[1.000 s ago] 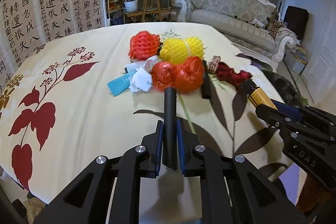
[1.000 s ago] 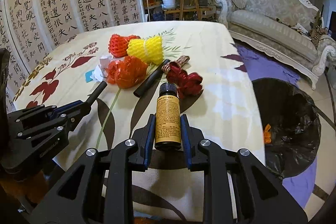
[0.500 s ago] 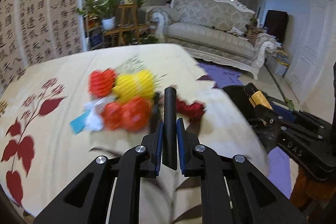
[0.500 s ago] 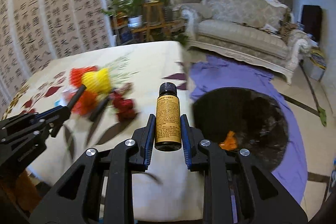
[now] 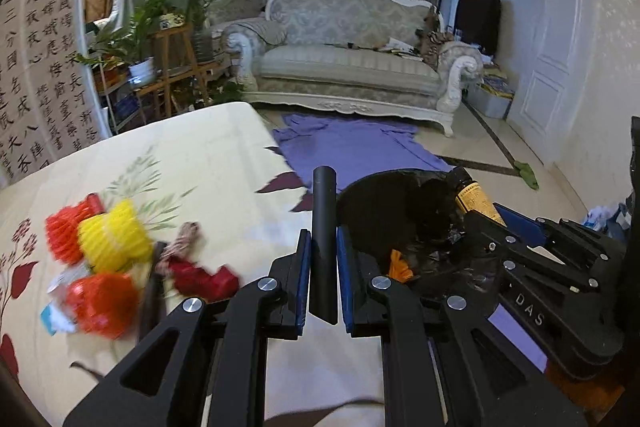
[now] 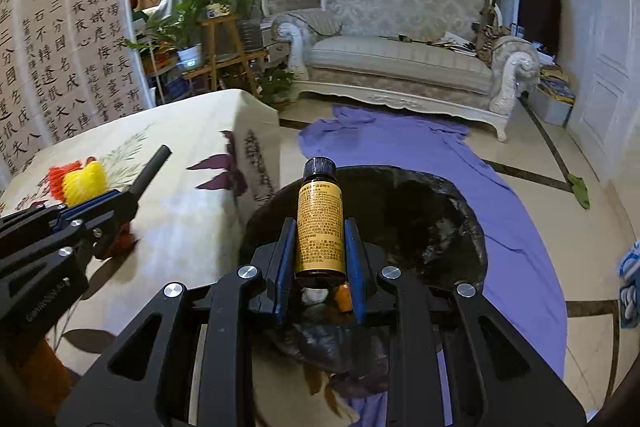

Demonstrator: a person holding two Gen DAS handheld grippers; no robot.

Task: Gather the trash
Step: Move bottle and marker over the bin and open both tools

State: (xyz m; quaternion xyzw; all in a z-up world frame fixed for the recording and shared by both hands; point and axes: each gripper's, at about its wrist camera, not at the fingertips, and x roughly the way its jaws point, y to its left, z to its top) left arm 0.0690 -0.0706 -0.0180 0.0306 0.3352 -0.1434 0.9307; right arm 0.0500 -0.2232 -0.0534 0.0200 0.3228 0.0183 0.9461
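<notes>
The left gripper is clamped tight on a thin black tube. The tube stands up in the middle of the left wrist view, between the blue pads.

The right gripper is squeezing a small brown glass bottle with a black cap and a yellow label. The bottle sits in the middle of the right wrist view, right in front of a round trash bin lined with a black bag. Something orange lies inside the bin, low in the frame behind the bottle.

In the left wrist view the bin is at centre right, on the floor just beside the counter with the cream leaf-print cloth. The right gripper comes in from the right, over the bin.

More trash lies on the counter at the lower left of that view, a bit blurry: a yellow foam net, an orange foam net, an orange-red plastic bag ball and a crumpled red wrapper.

A purple cloth lies on the floor behind the bin.
</notes>
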